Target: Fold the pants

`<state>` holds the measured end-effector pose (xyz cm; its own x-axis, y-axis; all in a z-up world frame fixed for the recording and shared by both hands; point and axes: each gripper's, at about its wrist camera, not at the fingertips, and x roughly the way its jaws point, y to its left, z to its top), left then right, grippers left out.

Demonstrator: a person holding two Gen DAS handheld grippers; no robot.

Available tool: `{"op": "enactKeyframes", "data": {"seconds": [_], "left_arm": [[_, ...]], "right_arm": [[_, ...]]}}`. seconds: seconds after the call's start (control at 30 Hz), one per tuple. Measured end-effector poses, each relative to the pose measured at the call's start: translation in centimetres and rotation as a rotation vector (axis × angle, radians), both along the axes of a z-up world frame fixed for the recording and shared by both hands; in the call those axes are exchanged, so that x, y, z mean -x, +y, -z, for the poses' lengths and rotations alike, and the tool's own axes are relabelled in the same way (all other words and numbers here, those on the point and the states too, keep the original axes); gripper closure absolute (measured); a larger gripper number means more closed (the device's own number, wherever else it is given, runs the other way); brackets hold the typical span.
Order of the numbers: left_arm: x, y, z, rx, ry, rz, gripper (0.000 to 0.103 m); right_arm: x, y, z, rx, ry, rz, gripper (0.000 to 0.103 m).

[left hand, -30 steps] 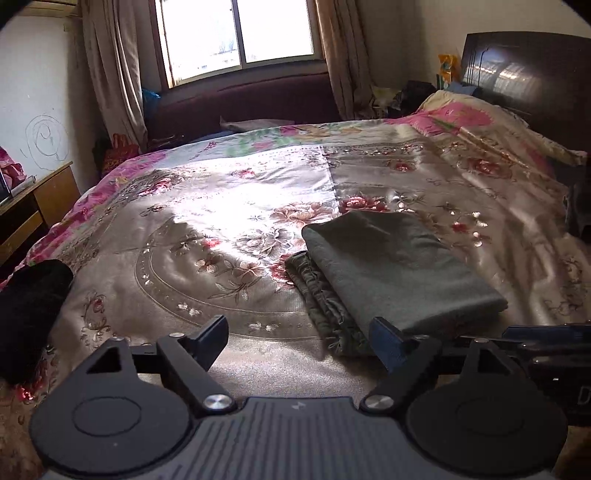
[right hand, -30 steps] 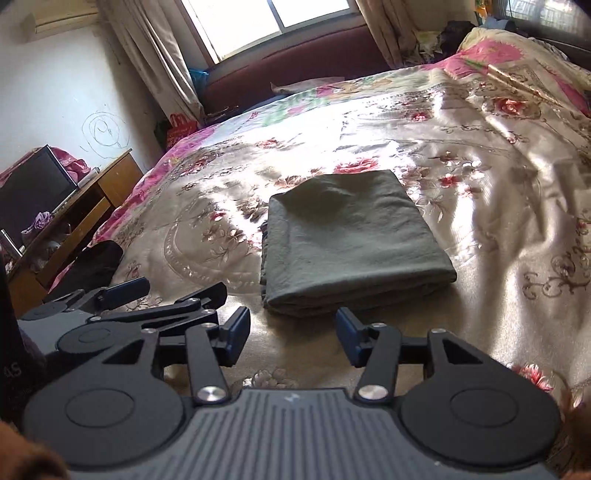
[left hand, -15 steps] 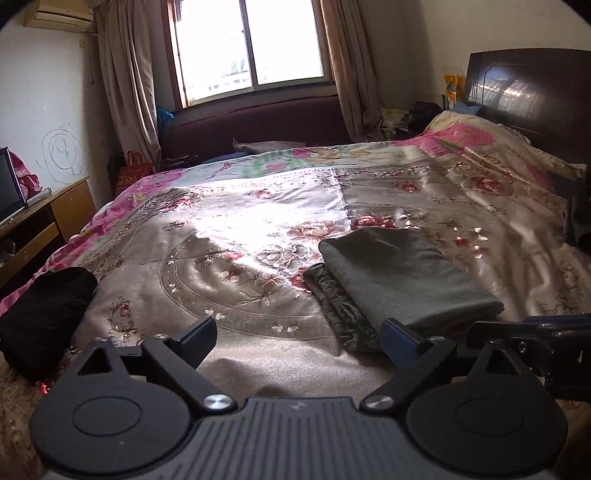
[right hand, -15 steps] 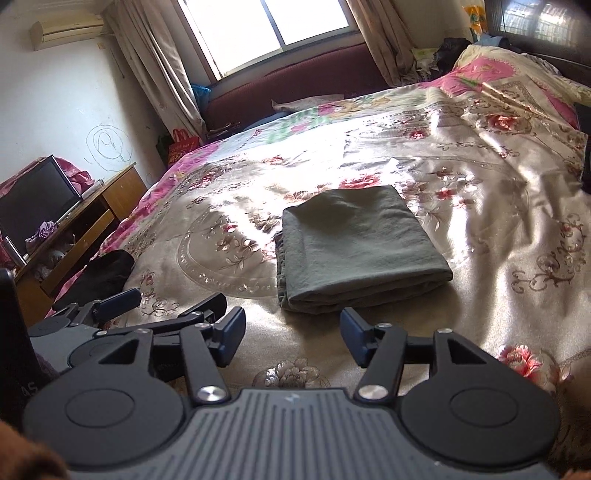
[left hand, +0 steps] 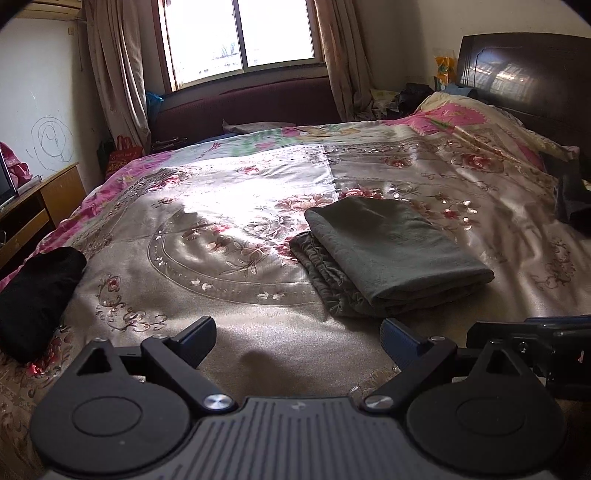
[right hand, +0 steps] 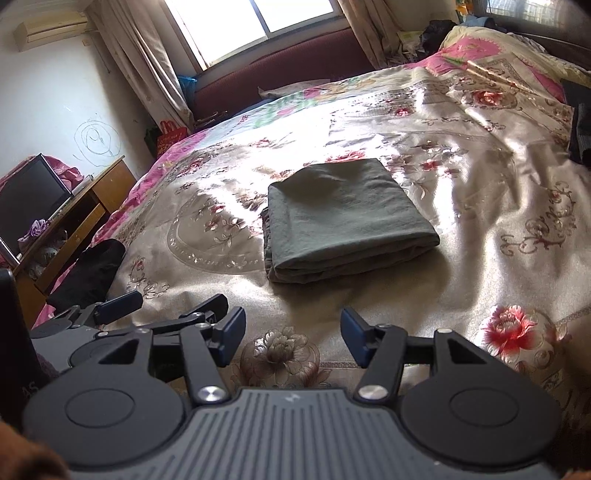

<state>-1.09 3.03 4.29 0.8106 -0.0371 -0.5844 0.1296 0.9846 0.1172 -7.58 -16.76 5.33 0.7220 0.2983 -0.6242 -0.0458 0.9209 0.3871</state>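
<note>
Broadly, a bed [left hand: 229, 332] fills both views, spread with a shiny floral bedspread [right hand: 498, 206] in gold, pink and red, sunlit across its middle. Behind it stand a window [left hand: 240, 33] with beige curtains [left hand: 118, 74] and a dark maroon sofa back [left hand: 251, 107]; a dark wooden headboard [left hand: 524, 70] rises at the far right. Against the white wall at the left sits a wooden counter [right hand: 96, 206] carrying a dark screen [right hand: 29, 199].

On the bedspread, right of centre in the left wrist view, lie the pants [left hand: 388, 254], grey-green and folded into a neat flat rectangle, with a gathered, crinkled edge showing along their left side. From the right wrist view the same pants [right hand: 343, 218] lie flat in the middle of the bed, well clear of both tools. A bundle of black cloth [left hand: 33, 299] rests at the left edge of the bed, well apart from the pants.

Nearest the camera, the left tool [left hand: 298, 338] hovers over bare bedspread with its fingers spread wide and nothing between them. The right tool [right hand: 293, 336] is likewise parted and holds nothing, above a woven flower. The left tool also shows at the lower left of the right wrist view, just beside the right one.
</note>
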Motion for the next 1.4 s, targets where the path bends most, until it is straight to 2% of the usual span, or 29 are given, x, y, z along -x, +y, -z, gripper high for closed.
{"op": "enactKeyframes", "data": {"seconds": [0.37,0.9,1.1,1.4], "left_arm": [[0.4,-0.5,1.0,-0.030,0.028,0.009,0.000],[0.6,-0.4,2.2,-0.030,0.064,0.016,0.000],[0.4,-0.1,2.9,-0.004,0.114,0.023,0.000],[0.5,0.1,3.3,-0.010,0.113,0.015,0.000]], "right_arm": [[0.4,-0.2,1.0,0.005,0.037,0.015,0.045],[0.6,0.1,2.1,0.008,0.074,0.020,0.045],[0.8,0.2,2.6,0.007,0.091,0.019,0.045],[0.6,0.4,3.0,0.013,0.107,0.015,0.044]]}}
